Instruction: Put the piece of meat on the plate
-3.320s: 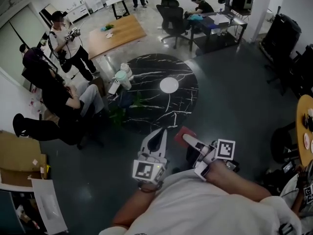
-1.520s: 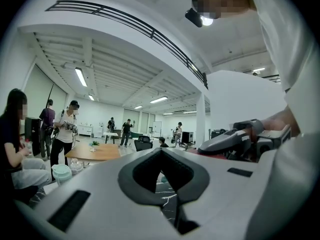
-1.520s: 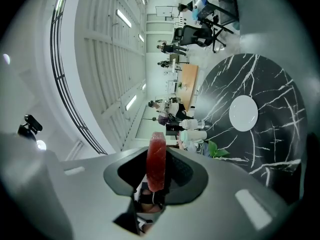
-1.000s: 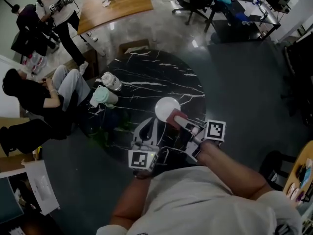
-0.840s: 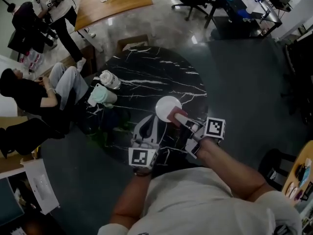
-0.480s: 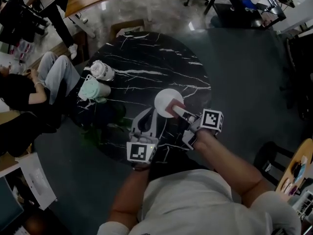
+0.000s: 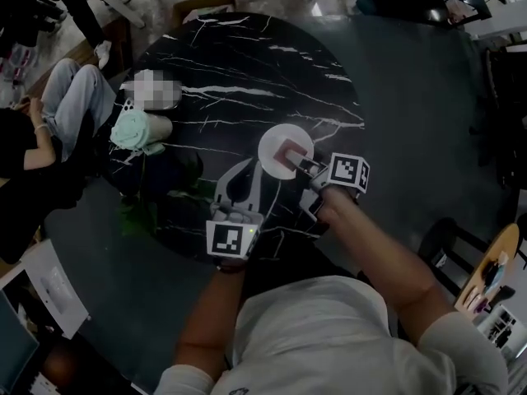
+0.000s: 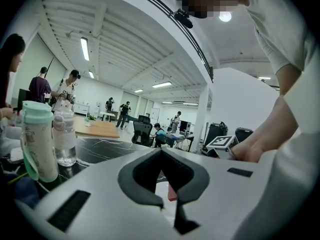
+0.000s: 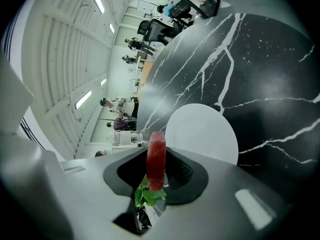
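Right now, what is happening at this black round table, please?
A person stands at the black marble table with a gripper in each hand. The right gripper is clamped on a red piece of meat and holds it over the white plate; it has not let go. I cannot tell if the meat touches the plate. The left gripper is shut and empty, beside the plate.

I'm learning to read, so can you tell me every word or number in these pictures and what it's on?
No words or numbers can be read anywhere here.
Left square marker and right square marker: black-and-white patterns, not letters.
Clear bottle: a small mark low on it, too blurred to read.
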